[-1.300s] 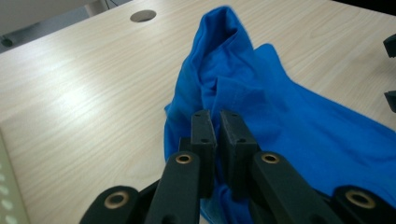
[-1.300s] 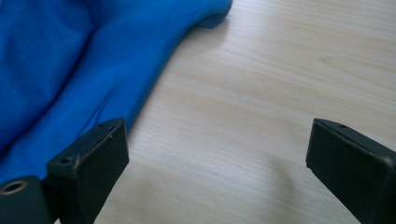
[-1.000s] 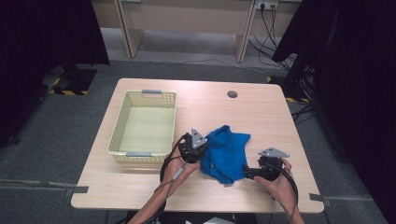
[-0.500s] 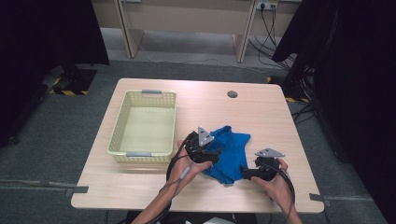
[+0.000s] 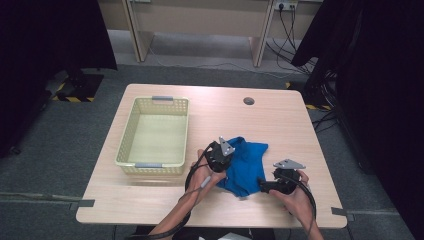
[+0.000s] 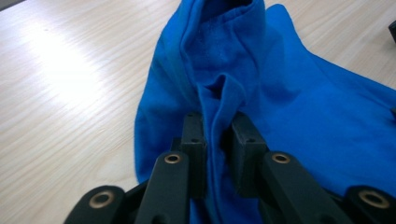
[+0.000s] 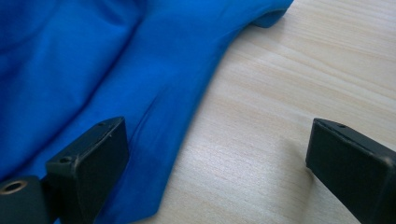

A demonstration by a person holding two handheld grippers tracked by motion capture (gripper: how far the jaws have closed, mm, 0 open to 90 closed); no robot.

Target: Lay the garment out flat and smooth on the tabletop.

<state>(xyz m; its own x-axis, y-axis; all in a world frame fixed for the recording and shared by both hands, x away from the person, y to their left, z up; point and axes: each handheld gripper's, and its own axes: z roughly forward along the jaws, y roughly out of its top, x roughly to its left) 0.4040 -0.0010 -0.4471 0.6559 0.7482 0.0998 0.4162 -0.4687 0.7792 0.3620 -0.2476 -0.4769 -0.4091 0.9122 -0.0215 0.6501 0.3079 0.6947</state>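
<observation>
A crumpled blue cloth (image 5: 248, 161) lies on the wooden table (image 5: 280, 120), front and centre. My left gripper (image 5: 228, 160) sits at the cloth's left side. In the left gripper view its jaws have just been closing and my left gripper (image 6: 218, 123) now pinches a raised fold of the blue cloth (image 6: 289, 102). My right gripper (image 5: 262, 186) rests at the cloth's front right corner. In the right gripper view my right gripper (image 7: 217, 135) stands wide open, one jaw over the edge of the blue cloth (image 7: 84, 60), the other over bare wood.
An empty pale yellow basket (image 5: 127, 134) stands on the left half of the table. A round cable hole (image 5: 248, 101) is near the far edge. Dark curtains and desk legs stand beyond the table.
My left gripper has slid a little to the right, further onto the cloth. The right hand has stayed where it was.
</observation>
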